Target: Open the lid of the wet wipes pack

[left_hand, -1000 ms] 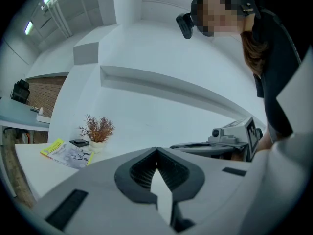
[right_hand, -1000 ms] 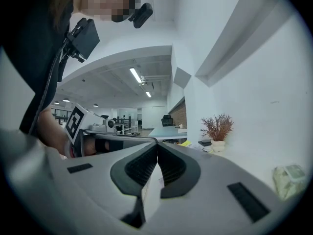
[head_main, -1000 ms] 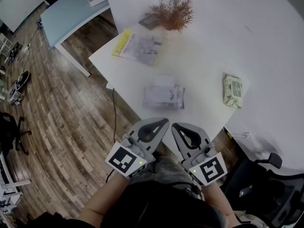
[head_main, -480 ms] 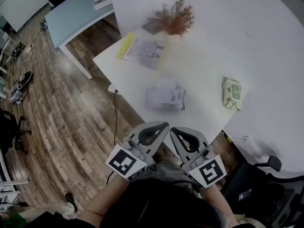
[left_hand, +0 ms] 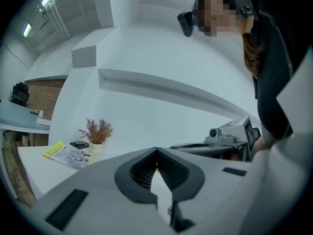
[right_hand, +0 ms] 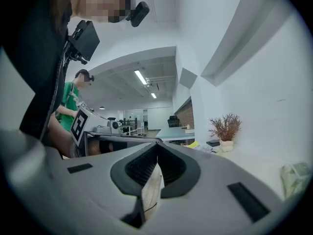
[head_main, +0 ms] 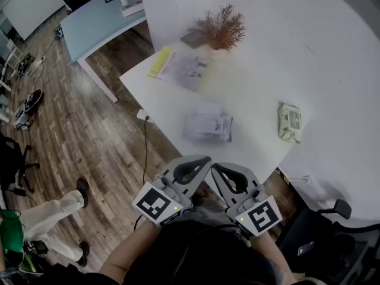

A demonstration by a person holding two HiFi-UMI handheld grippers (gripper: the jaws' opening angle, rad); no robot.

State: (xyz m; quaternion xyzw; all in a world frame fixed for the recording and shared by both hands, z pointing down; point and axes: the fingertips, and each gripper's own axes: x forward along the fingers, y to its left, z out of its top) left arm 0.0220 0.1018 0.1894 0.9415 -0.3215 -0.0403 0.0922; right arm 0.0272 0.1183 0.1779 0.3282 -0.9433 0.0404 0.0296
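Note:
A pale green wet wipes pack (head_main: 290, 122) lies near the right end of the white table (head_main: 261, 76); it also shows at the right edge of the right gripper view (right_hand: 295, 177). A grey-lilac soft pack (head_main: 206, 126) lies mid-table near the front edge. My left gripper (head_main: 207, 158) and right gripper (head_main: 215, 167) are side by side close to my body, off the table's front edge and short of both packs. Both are shut with nothing between the jaws, as the left gripper view (left_hand: 156, 152) and right gripper view (right_hand: 157, 147) show.
A yellow-edged magazine (head_main: 178, 70) and a dried reddish plant (head_main: 221, 27) sit at the table's far side. A light-blue table (head_main: 98, 19) stands beyond on the wooden floor. A cable (head_main: 144, 153) hangs by the table corner. A black chair (head_main: 332, 230) is lower right; someone's legs (head_main: 59, 215) lower left.
Both grippers have stayed where they were, still shut. The head view has drifted slightly, and a person's legs in light trousers have come into view at the lower left.

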